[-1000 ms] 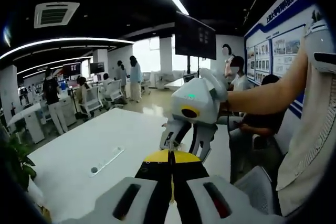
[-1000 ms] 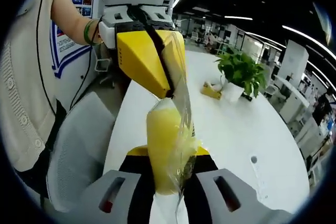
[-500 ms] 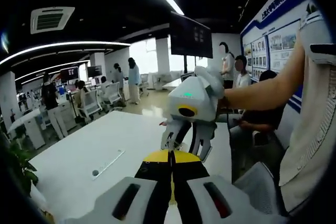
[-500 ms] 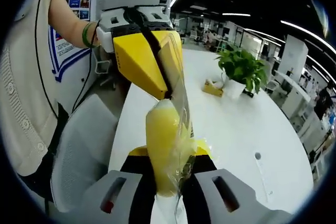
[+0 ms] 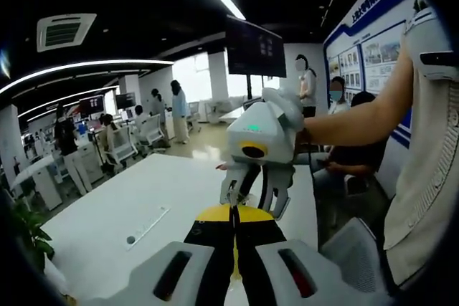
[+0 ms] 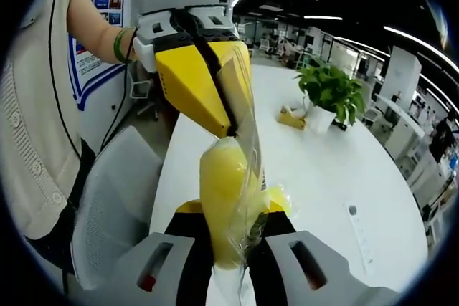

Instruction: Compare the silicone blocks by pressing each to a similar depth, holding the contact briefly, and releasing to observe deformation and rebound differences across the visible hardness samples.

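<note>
In the right gripper view a yellow silicone block [image 6: 222,191] sits inside a clear plastic bag [image 6: 247,155], and my right gripper [image 6: 231,214] is shut on it from both sides. My left gripper [image 6: 231,132] comes down from above with its yellow jaws shut on the bag's top edge. In the left gripper view my left gripper [image 5: 233,210] shows its jaws pressed together, and the white right gripper [image 5: 254,202] faces it a short way ahead. Both are held in the air above the white table [image 6: 323,170].
A potted plant [image 6: 331,94] and a small yellow box [image 6: 291,120] stand on the table. A cable slot strip [image 5: 147,223] lies in the tabletop. A mesh chair [image 6: 115,206] and the person's arm [image 6: 93,23] are at the left. Several people stand far back in the office.
Both grips are unchanged. The views have drifted slightly with the hands.
</note>
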